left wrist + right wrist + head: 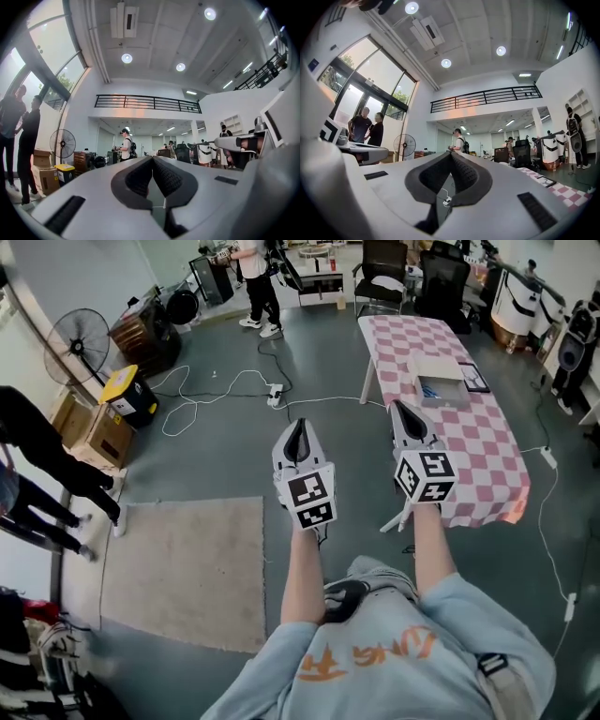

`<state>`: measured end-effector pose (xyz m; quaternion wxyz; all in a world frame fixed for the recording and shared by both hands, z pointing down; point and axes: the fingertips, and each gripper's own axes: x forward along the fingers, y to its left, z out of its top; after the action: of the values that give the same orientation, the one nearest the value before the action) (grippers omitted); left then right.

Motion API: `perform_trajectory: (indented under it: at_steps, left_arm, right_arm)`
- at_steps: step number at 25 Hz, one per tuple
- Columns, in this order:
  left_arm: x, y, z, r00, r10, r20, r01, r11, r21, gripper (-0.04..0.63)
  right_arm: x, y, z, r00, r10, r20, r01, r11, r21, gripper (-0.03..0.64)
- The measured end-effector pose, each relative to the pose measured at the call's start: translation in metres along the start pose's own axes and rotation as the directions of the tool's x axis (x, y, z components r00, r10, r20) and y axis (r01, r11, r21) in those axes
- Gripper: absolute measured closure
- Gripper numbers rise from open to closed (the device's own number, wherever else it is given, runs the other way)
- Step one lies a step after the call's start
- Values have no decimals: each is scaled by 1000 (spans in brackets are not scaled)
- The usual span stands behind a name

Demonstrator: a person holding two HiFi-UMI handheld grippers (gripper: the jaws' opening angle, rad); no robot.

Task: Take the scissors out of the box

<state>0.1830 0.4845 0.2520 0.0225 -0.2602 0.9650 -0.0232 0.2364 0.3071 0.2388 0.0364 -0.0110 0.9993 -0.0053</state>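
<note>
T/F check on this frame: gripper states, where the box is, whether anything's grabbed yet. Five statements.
1. The left gripper is shut with nothing between its jaws. True.
2. The right gripper holds scissors. False: it is shut and empty.
3. The box sits on the checked table. True.
4. The right gripper is inside the box. False: the head view shows it held up in the air, not in the box.
5. The rug lies under the table. False: it lies on the floor at the person's left, apart from the table.
</note>
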Motion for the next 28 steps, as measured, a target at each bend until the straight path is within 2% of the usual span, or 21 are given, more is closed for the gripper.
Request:
perform_trajectory:
  at_steps: [5, 10, 14, 18, 24, 28]
  left_arm:
    - [17, 4, -3, 1000, -1, -1, 1, 999, -35, 574]
    - [41, 3, -8, 1000, -18, 0, 18, 1000, -22, 575]
    - [82, 5, -18, 1000, -21, -14, 20, 1000, -18, 575]
    - [124, -3, -16, 999, -43, -6, 43, 999, -22, 575]
    - [190, 8, -33, 998, -5, -66, 3, 1000, -25, 575]
    - [237, 11, -48, 993, -6, -120, 1, 999, -41, 575]
  right_arm:
    - [18, -3, 0, 1000, 0, 3, 0, 1000, -15, 620]
    - [39, -13, -5, 1000, -11, 24, 11, 1000, 5, 620]
    - [81, -33, -20, 1000, -6, 15, 5, 1000, 21, 620]
    - [124, -55, -18, 1000, 9, 29, -11, 999, 48, 620]
    - [192, -77, -36, 999, 46, -2, -46, 994, 99, 620]
    - [237, -98, -55, 998, 43, -36, -38, 988, 147, 620]
